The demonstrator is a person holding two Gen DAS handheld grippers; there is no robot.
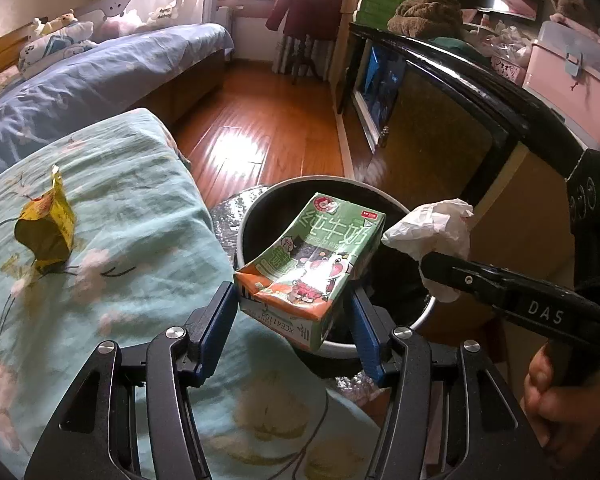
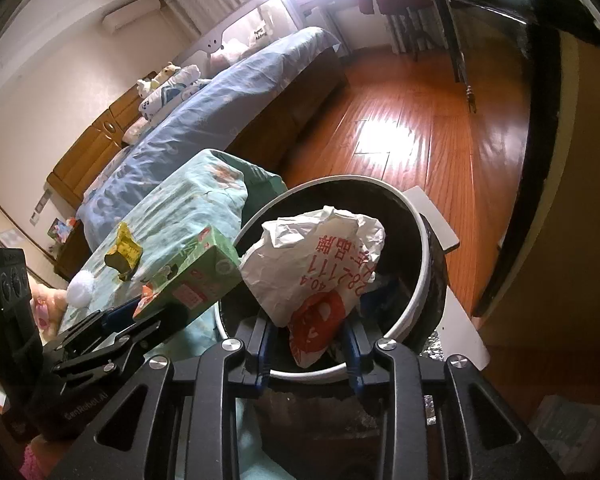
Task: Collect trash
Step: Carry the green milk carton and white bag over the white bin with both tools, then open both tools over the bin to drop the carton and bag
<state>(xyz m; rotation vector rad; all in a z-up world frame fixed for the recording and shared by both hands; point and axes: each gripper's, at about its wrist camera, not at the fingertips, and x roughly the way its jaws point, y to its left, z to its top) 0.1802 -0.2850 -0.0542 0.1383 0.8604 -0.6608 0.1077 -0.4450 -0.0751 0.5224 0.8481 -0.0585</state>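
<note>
My left gripper (image 1: 296, 312) is shut on a green and orange milk carton (image 1: 312, 260) and holds it over the near rim of the round bin (image 1: 424, 312). The carton (image 2: 192, 276) also shows in the right wrist view, left of the bin (image 2: 420, 264). My right gripper (image 2: 308, 344) is shut on a crumpled white paper wrapper with red print (image 2: 320, 260), held over the bin's opening. In the left wrist view the wrapper (image 1: 436, 232) hangs at the bin's right side. A yellow snack wrapper (image 1: 46, 228) lies on the teal floral cover (image 1: 132, 208).
The bin stands on the wood floor (image 1: 260, 128) beside the teal-covered surface. A blue bed (image 1: 80, 80) is behind. A dark cabinet (image 1: 440, 120) runs along the right. A white fluffy ball (image 2: 80, 284) lies on the cover.
</note>
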